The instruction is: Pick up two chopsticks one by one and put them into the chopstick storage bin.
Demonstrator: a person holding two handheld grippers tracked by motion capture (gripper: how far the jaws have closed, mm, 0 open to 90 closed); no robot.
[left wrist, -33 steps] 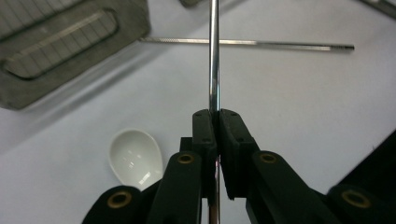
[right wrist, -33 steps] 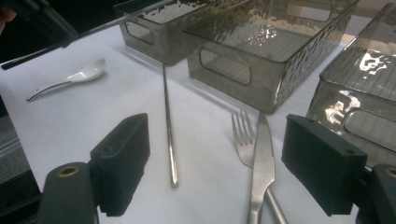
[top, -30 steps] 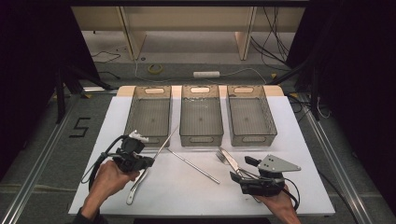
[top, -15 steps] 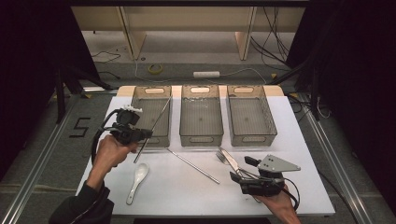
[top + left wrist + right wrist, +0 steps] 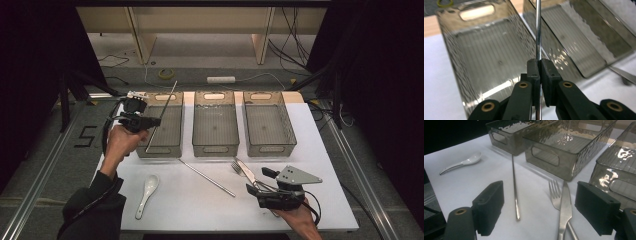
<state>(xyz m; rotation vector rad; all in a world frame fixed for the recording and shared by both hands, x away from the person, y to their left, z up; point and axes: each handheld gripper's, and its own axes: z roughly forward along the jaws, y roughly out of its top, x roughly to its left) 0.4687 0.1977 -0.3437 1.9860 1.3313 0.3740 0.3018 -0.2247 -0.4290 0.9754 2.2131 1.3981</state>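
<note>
Left hand-held gripper [image 5: 540,68] clamps metal chopstick [image 5: 538,30] over left bin [image 5: 162,127] (tilted); right hand-held gripper [image 5: 549,207] wide open.

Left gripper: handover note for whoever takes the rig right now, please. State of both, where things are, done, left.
Left gripper: jaws shut on a metal chopstick, held tilted above the left bin.
Right gripper: jaws open, low over the table, knife and fork between them.
Second chopstick and white spoon lie on the table. Middle bin and right bin look empty.
Done: one chopstick lifted. Left: probably drop it in the left bin, then sort the rest.
</note>
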